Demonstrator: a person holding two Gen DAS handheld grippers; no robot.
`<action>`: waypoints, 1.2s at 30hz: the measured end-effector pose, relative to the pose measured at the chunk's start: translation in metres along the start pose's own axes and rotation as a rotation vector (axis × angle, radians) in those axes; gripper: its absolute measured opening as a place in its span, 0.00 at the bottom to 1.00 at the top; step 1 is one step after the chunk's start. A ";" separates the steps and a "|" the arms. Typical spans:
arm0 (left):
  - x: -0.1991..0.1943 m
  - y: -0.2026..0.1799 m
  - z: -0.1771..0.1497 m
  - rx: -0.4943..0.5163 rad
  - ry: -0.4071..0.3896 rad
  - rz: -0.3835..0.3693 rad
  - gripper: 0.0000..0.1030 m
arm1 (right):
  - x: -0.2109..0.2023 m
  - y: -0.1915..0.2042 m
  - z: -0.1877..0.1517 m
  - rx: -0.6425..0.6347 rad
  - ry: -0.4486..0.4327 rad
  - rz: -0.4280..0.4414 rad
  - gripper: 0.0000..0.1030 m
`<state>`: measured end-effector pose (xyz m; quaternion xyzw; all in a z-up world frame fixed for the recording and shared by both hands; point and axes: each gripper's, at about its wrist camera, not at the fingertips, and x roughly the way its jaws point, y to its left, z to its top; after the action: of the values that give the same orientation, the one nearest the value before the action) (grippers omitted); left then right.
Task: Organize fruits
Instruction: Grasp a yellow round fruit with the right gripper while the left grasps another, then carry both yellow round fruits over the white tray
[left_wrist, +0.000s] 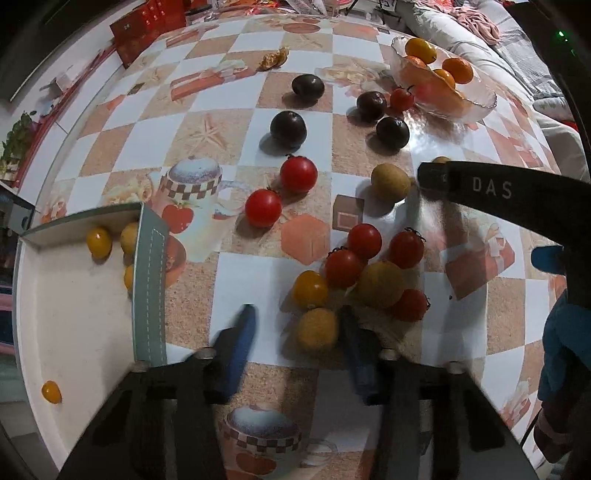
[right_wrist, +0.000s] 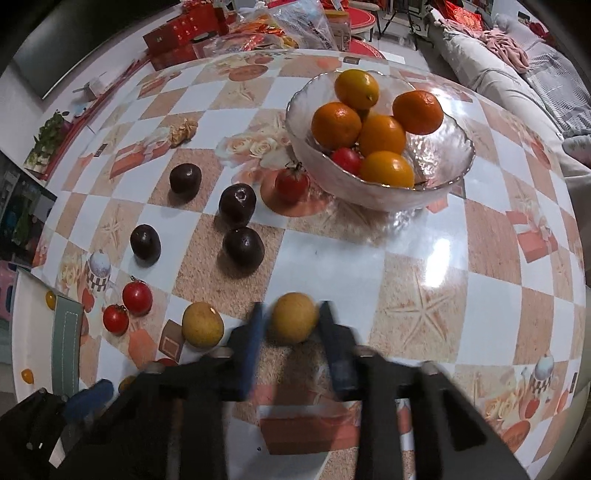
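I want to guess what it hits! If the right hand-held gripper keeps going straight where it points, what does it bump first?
Probably the round tan-yellow fruit sitting between the right hand-held gripper's blue fingers, then the glossy checkered tabletop beneath.

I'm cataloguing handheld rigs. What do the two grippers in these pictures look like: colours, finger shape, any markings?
Both match. The left gripper has a black frame with silver bolt heads and two flat blue fingers. The right gripper has the same build in its own view; seen from the left wrist camera, its black body bears pale letters "DAS". A blue sleeve shows behind it.
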<state>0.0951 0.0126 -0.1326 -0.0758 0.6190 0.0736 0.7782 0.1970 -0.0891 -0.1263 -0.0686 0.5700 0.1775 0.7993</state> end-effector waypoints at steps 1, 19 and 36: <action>0.000 0.000 0.000 0.001 0.001 -0.004 0.33 | -0.001 -0.001 0.000 0.009 -0.002 0.008 0.27; -0.029 0.015 -0.020 0.020 -0.025 -0.078 0.25 | -0.043 -0.021 -0.057 0.124 0.012 0.100 0.27; -0.076 0.036 -0.028 0.037 -0.091 -0.118 0.25 | -0.073 0.008 -0.078 0.111 0.014 0.132 0.27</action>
<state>0.0443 0.0401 -0.0653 -0.0944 0.5786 0.0198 0.8099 0.1044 -0.1212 -0.0839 0.0123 0.5879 0.1972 0.7844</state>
